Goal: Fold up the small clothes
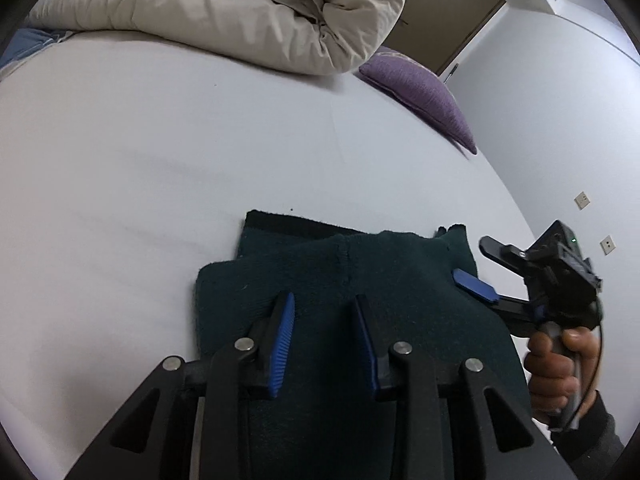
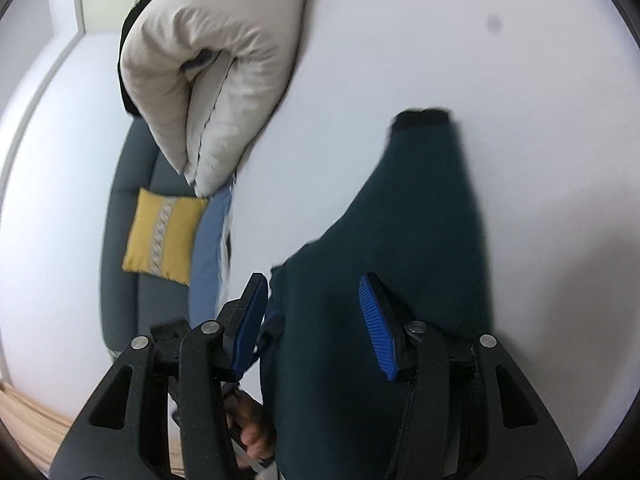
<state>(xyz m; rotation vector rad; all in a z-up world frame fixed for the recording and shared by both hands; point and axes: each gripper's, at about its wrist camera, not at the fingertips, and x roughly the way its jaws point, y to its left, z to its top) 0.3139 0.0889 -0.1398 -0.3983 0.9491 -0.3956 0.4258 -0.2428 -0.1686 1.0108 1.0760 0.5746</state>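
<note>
A dark green knitted garment lies folded on the white bed sheet. A black-cuffed end sticks out at its far side. My left gripper hovers over the garment's near part, open, with the cloth below its blue pads and nothing pinched. My right gripper comes in from the right edge of the garment, held by a hand. It is open, and its lower blue pad lies at the cloth's edge. In the right wrist view the gripper is spread wide over the garment.
A bulky beige duvet is heaped at the far side of the bed, with a purple cushion beside it. A yellow cushion leans on a grey-blue upholstered seat. A door and wall sockets lie beyond.
</note>
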